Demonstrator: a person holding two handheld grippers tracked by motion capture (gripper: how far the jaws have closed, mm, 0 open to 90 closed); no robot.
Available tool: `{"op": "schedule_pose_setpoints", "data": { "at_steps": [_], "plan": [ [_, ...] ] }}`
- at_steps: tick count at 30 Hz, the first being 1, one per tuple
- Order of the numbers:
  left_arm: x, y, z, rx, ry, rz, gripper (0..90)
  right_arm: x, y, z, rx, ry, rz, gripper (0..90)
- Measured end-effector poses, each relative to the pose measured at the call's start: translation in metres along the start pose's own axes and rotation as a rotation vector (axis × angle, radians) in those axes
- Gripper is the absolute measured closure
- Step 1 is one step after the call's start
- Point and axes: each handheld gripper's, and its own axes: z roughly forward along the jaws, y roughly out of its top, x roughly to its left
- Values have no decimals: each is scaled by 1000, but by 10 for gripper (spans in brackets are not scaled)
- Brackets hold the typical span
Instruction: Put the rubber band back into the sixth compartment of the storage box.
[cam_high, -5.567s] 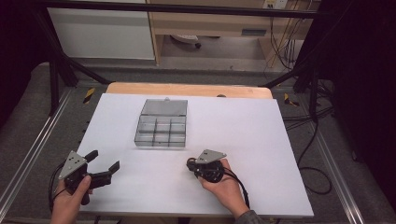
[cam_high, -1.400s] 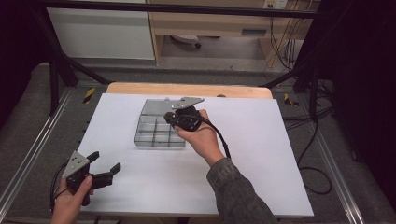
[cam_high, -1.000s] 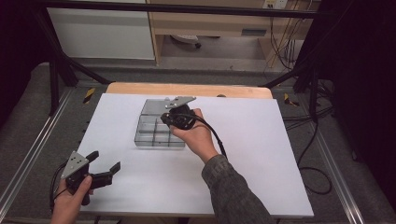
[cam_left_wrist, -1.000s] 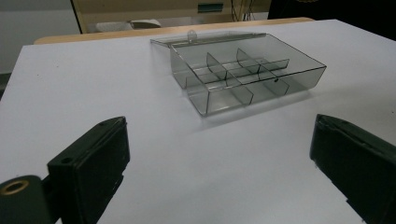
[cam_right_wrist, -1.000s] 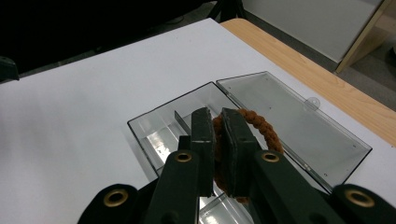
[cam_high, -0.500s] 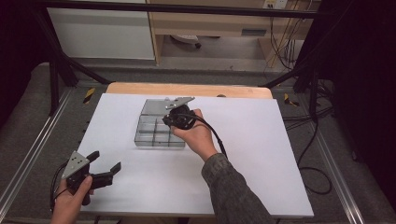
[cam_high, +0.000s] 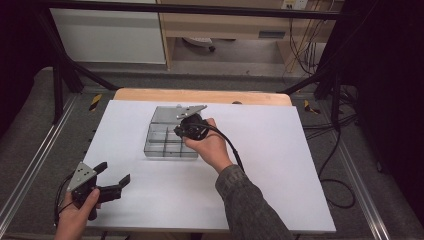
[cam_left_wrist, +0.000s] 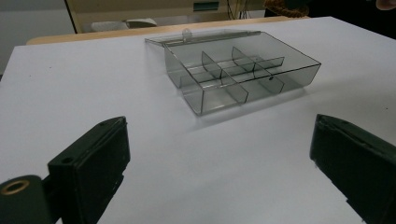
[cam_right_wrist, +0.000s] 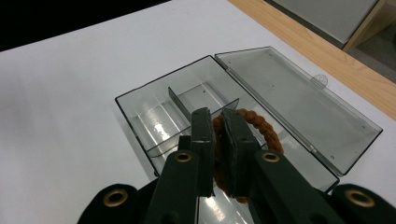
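A clear plastic compartment box (cam_high: 162, 145) lies on the white table, its lid (cam_high: 170, 114) folded open at the back. My right gripper (cam_high: 181, 131) hangs just above the box's right-hand compartments, shut on a brown braided ring (cam_right_wrist: 261, 123). In the right gripper view the jaws (cam_right_wrist: 215, 119) pinch the ring's near side over the box (cam_right_wrist: 154, 112) and beside the lid (cam_right_wrist: 299, 98). My left gripper (cam_high: 112, 173) rests at the table's front left, open with nothing between its fingers. The left gripper view has the box (cam_left_wrist: 243, 74) ahead of the wide-apart jaws (cam_left_wrist: 217, 140).
The white table sheet (cam_high: 280, 165) has bare room to the right of the box and in front of it. A wooden edge (cam_high: 200, 95) runs along the back. Black frame posts (cam_high: 55, 75) and cables (cam_high: 330, 165) stand off the table's sides.
My right gripper has gone from the table's front middle to above the box, and over the last second it has barely shifted. The left gripper has stayed put.
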Motion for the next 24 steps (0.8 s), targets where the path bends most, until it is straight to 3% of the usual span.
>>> {"op": "schedule_pose_setpoints", "data": {
  "at_steps": [24],
  "plan": [
    [-1, 0, 1, 5, -10, 4, 52, 1, -9, 8, 50, 22, 9, 842]
  ]
}}
